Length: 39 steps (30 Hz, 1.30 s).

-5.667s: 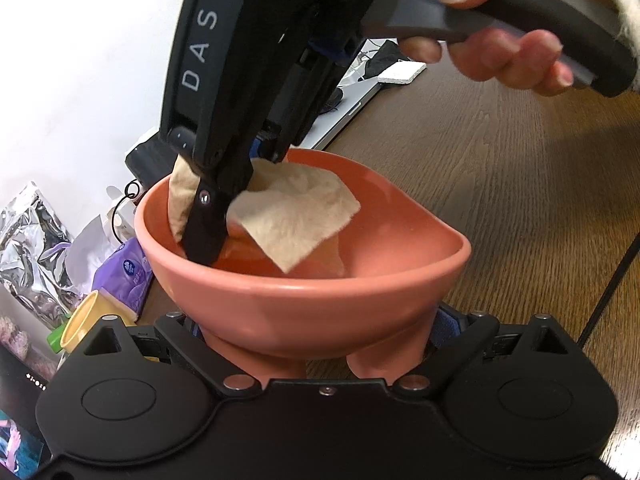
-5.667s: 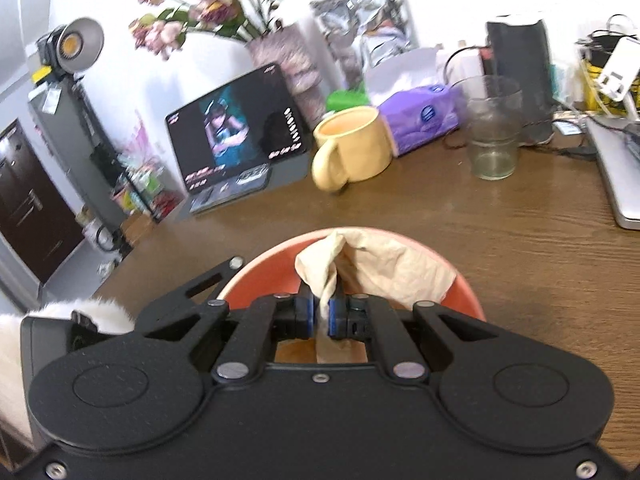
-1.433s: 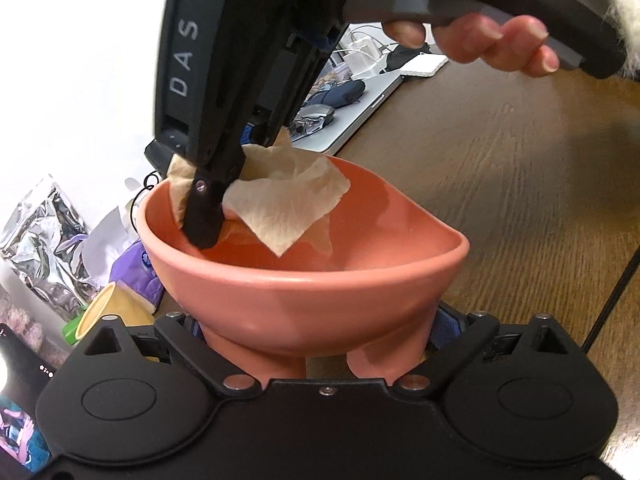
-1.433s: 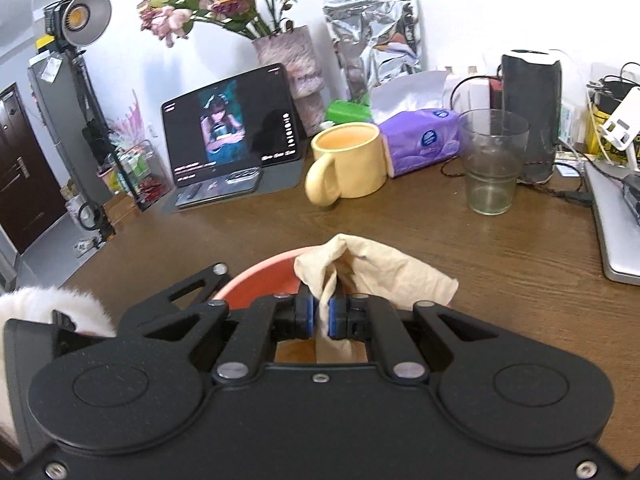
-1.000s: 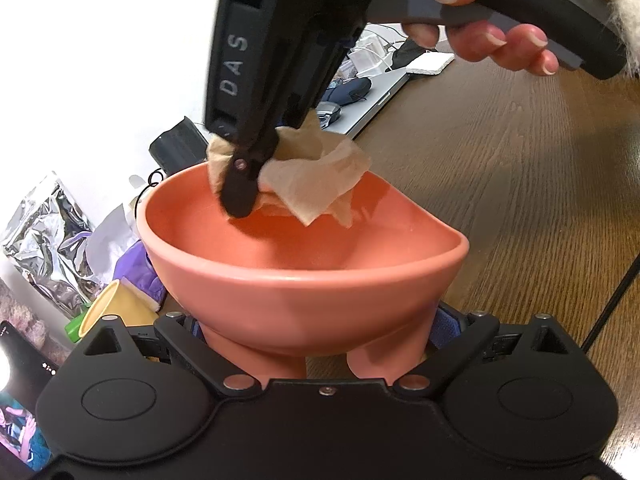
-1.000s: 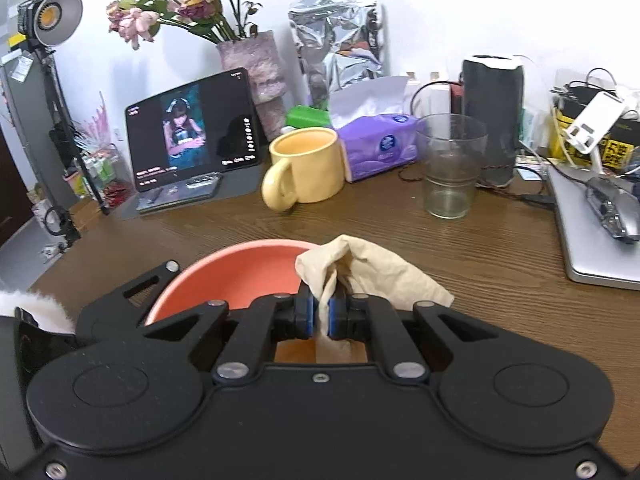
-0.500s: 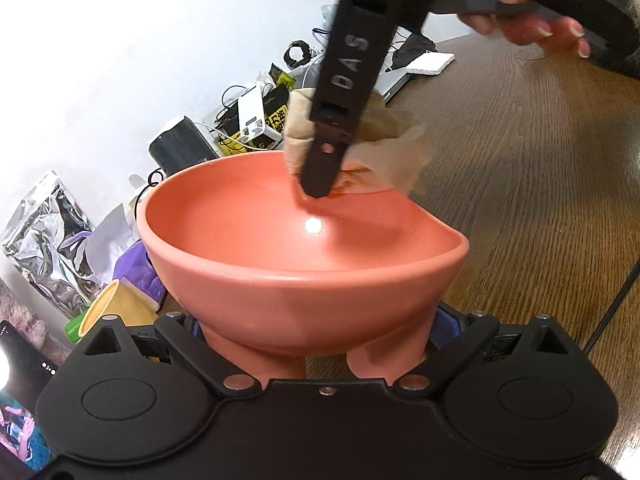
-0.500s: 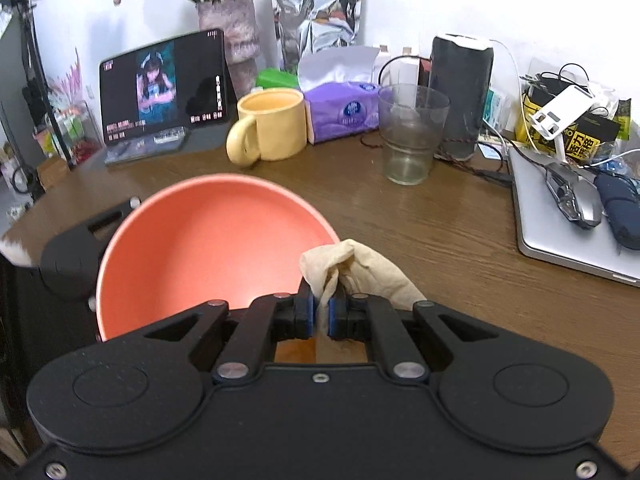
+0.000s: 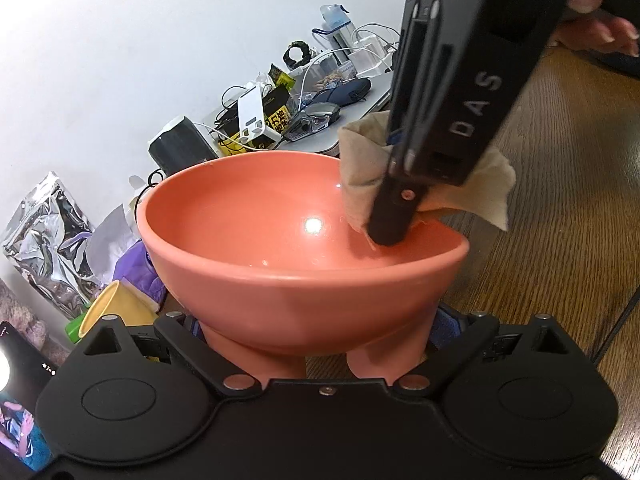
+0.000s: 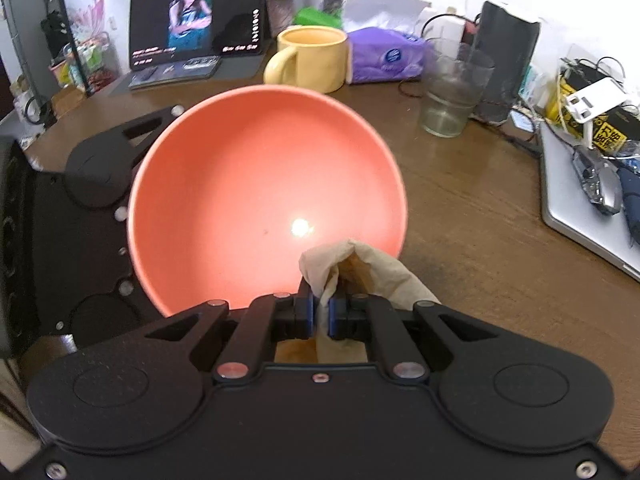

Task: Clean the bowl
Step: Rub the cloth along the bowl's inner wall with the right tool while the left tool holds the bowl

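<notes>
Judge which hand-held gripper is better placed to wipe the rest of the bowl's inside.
The right hand-held gripper. It is shut on the brown cloth, already at the bowl's inner wall. The left hand-held gripper is busy clamping the bowl's base.

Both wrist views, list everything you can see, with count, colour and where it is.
bowl: one, salmon, held at its foot
paper towel: one, tan, at bowl's rim
mug: one, yellow, behind bowl
tissue pack: one, purple, right of mug
glass: one, clear, right of tissues
tablet: one, black, back left
speaker: one, black, behind glass
laptop: one, silver, far right
table: one, brown wood
left gripper: black, gripping bowl
right gripper: black, pinching towel
</notes>
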{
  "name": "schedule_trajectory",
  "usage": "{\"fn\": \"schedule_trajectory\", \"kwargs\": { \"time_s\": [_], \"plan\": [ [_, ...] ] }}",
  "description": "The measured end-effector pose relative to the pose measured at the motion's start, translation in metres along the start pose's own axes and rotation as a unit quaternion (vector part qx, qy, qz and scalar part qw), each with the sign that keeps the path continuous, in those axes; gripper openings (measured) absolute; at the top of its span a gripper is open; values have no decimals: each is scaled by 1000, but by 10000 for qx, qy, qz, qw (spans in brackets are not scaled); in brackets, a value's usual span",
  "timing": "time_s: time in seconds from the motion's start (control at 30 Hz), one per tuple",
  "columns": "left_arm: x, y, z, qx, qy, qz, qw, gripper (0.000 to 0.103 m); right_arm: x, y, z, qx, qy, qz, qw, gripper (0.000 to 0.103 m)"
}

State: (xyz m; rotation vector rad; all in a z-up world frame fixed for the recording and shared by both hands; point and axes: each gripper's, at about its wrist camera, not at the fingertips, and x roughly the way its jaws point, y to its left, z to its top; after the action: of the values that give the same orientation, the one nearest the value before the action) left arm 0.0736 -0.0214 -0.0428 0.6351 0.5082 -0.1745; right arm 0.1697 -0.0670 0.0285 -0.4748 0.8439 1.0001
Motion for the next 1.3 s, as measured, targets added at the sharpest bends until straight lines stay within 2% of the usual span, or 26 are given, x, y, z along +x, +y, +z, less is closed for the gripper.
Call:
{"fn": "schedule_trajectory", "kwargs": {
  "time_s": [0.23,0.6,0.9,1.3],
  "plan": [
    [0,0,1,-2,-2,-2,10000,96,-4,2,-5,184,53,501,9986,9],
    [-1,-1,1,13,-14,-14,10000,96,-9,6,0,389,-110,1150,9925,9],
    [0,1,1,16,-18,-18,10000,96,-15,15,17,211,-407,1429,9887,9],
    [3,8,-1,76,-54,-18,10000,96,-18,2,37,389,-1130,1383,9832,9]
  ]
}}
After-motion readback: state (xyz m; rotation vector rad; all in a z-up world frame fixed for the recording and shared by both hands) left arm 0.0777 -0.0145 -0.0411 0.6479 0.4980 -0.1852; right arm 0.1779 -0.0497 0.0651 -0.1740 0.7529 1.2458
